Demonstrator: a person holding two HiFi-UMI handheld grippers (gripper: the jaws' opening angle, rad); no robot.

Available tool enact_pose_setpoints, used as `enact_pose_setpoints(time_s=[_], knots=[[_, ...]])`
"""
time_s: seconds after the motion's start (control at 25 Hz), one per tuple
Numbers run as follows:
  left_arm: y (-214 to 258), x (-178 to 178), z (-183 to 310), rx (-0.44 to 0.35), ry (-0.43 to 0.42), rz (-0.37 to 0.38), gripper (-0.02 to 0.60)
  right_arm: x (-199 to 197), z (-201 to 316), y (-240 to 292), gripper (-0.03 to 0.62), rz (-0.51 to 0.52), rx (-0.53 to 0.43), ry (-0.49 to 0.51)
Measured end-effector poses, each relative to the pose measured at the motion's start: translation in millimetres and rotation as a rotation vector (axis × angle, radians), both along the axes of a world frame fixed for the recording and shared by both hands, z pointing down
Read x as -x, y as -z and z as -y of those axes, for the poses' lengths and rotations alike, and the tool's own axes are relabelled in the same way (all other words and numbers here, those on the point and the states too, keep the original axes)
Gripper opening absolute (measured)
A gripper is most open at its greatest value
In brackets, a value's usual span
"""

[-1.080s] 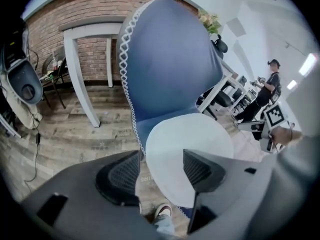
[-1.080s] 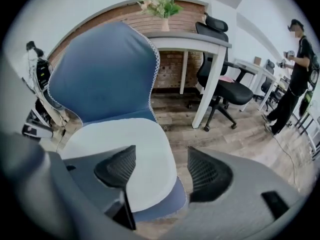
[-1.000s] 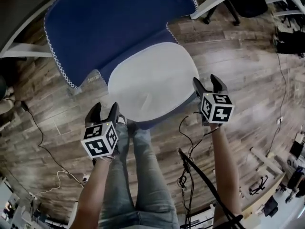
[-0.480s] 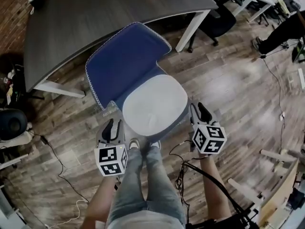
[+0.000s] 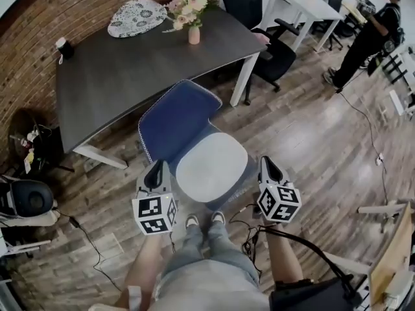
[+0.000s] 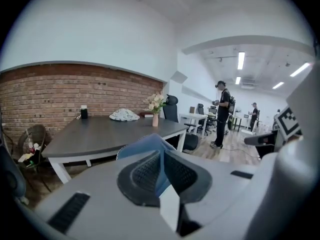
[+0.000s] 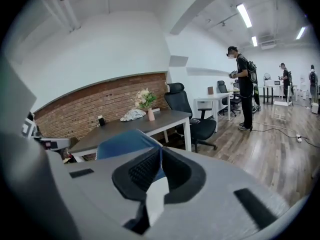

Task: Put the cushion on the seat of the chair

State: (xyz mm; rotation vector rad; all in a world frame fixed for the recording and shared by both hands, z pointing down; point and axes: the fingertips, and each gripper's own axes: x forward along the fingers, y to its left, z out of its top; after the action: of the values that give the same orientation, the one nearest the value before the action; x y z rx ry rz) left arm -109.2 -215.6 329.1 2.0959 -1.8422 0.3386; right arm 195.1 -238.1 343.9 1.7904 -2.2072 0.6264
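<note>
A white round cushion [image 5: 213,167] lies on the seat of the chair with the blue back [image 5: 175,125], in the middle of the head view. My left gripper [image 5: 155,167] hangs at the seat's left edge and my right gripper [image 5: 264,164] at its right edge, both apart from the cushion. Both jaws have just been closing with nothing between them, and now stand shut and empty. The left gripper view has its shut jaws [image 6: 162,156] in front of the blue chair back [image 6: 145,144]. The right gripper view shows the same: shut jaws [image 7: 160,156] before the chair back [image 7: 122,141].
A dark desk [image 5: 130,63] stands behind the chair, bearing a flower vase [image 5: 193,34] and a patterned cushion [image 5: 136,18]. A black office chair [image 5: 269,50] is at the back right, and a person [image 5: 369,31] stands further off. Cables [image 5: 249,238] trail on the wooden floor by my feet.
Both grippers have risen from beside the seat and their jaws have gone from open to shut. The head view has drawn back, now taking in the desk and room.
</note>
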Motion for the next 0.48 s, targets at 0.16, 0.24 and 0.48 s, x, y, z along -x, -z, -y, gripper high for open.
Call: enact_pose_setpoints(time_s=[0.16, 0.24, 0.48], knots=[[40, -1, 6, -0.06, -0.022, -0.004, 0.02, -2, -12, 36, 0.01, -0.018, -0.041, -0.004], [61, -5, 15, -0.1, -0.035, -0.005, 0.02, -7, -11, 56, 0.006, -0.029, -0.078, -0.003], [119, -8, 40, -0.204, -0.084, -0.034, 0.014, -23, -4, 116, 0.005, -0.07, -0.184, -0.006]])
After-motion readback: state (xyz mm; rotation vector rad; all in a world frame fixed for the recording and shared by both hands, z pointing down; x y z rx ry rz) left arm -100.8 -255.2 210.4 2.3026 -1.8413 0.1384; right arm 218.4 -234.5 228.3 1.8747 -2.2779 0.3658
